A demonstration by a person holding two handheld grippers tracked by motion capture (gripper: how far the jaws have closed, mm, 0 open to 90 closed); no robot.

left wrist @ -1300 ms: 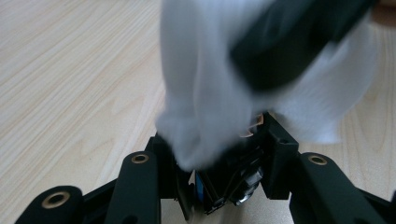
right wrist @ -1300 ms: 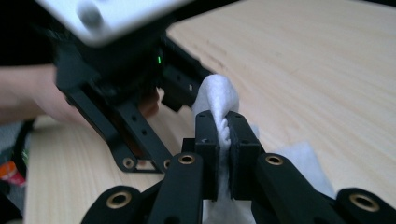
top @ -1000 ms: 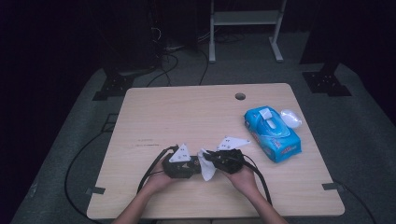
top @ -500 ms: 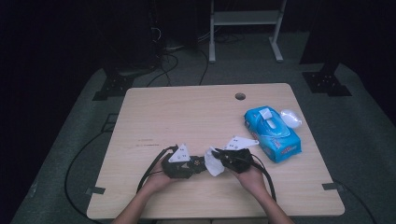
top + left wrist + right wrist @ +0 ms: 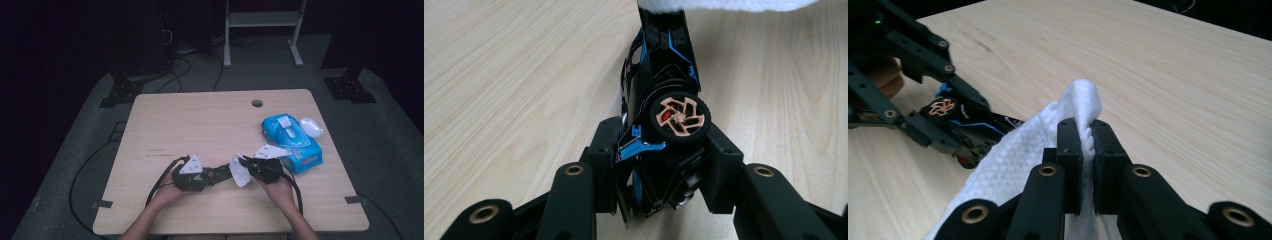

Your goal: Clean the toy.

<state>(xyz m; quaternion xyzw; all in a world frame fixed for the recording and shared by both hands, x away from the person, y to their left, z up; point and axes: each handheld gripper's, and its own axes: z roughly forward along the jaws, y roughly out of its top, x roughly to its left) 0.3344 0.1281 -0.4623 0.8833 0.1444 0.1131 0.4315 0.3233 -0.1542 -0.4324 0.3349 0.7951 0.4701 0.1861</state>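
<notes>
My left tongs [image 5: 659, 165] clamp the black toy car [image 5: 664, 95] on its side, wheel exposed, so my right tongs [image 5: 1087, 145], pinching a white wipe [image 5: 1018, 160] at three o'clock, can clean it over the worktop [image 5: 210, 120].

Toy car's [image 5: 664, 90] front under white wipe [image 5: 724, 4], itself cut by frame top

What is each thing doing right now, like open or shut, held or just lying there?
left gripper: shut on the toy car.
toy car: held on its side, one wheel facing up.
right gripper: shut on the white wipe.
white wipe: pinched, draped against the car.
wipes pack: lying on the table, lid flipped open.
</notes>
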